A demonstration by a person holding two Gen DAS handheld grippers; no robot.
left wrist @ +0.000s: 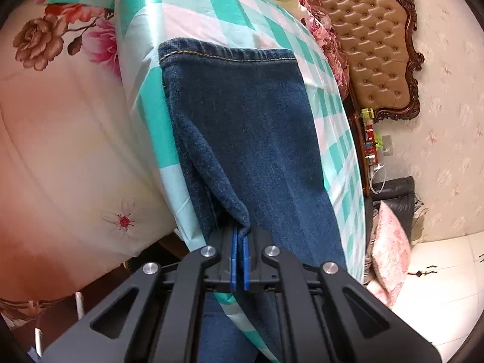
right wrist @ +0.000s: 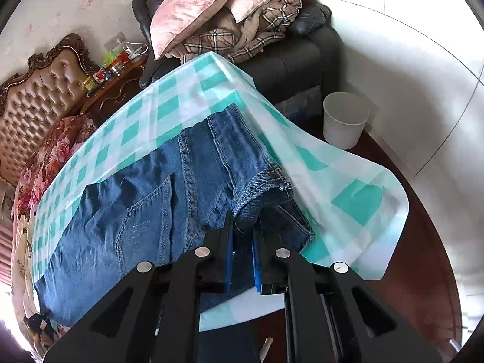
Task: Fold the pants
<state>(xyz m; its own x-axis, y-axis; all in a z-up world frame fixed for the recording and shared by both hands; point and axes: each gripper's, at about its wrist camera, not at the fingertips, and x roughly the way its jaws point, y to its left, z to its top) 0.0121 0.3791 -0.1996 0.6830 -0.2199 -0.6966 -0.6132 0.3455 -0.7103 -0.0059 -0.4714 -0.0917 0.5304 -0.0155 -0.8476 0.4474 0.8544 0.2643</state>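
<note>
Dark blue jeans (left wrist: 248,127) lie on a teal-and-white checked cloth (left wrist: 211,3) spread over the bed. In the left wrist view the leg end with its stitched hem (left wrist: 224,56) stretches away from me. My left gripper (left wrist: 240,236) is shut on a pinched fold of the leg's denim edge. In the right wrist view the waist part of the jeans (right wrist: 157,187) with a back pocket (right wrist: 142,205) shows. My right gripper (right wrist: 243,236) is shut on the waistband corner (right wrist: 260,187), which bunches up between the blue pads.
A floral bedspread (left wrist: 60,127) lies left of the cloth. A tufted brown headboard (left wrist: 372,39) stands at the far end. A dark sofa (right wrist: 290,60) piled with pillows and a plaid blanket, a white bin (right wrist: 345,121) and a cluttered nightstand (right wrist: 112,75) stand beyond the bed.
</note>
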